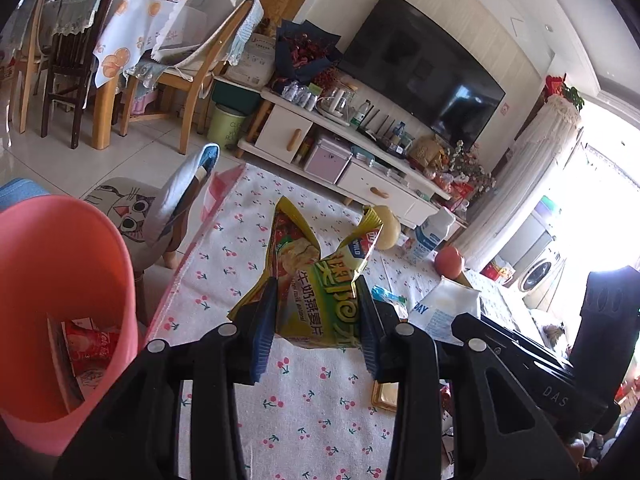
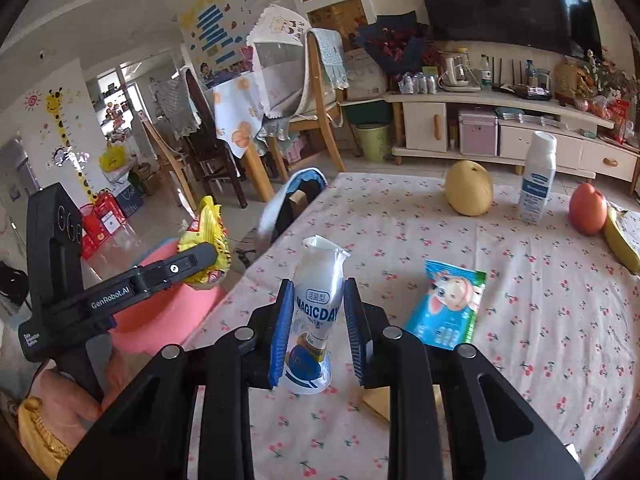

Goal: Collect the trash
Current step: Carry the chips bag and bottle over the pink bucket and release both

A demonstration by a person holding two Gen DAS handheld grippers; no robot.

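Observation:
My left gripper (image 1: 316, 300) is shut on a crumpled yellow-green snack bag (image 1: 316, 280) and holds it above the cherry-print tablecloth (image 1: 240, 240). The pink trash bin (image 1: 60, 280) stands at the left, off the table's edge, with a red wrapper (image 1: 92, 348) inside. My right gripper (image 2: 316, 308) is shut on a white torn-open MAGICDAY pouch (image 2: 318, 304), lifted off the cloth. In the right wrist view the left gripper (image 2: 200, 256) hangs over the pink bin (image 2: 172, 304) with the yellow bag (image 2: 208, 240).
On the table lie a blue cartoon wrapper (image 2: 448, 304), a yellow pear (image 2: 469, 188), a white bottle (image 2: 538, 180), an orange-red fruit (image 2: 587, 208) and a banana (image 2: 622, 240). A cat-print stool (image 1: 132, 212) stands past the bin. Chairs and a TV cabinet (image 2: 500, 120) lie beyond.

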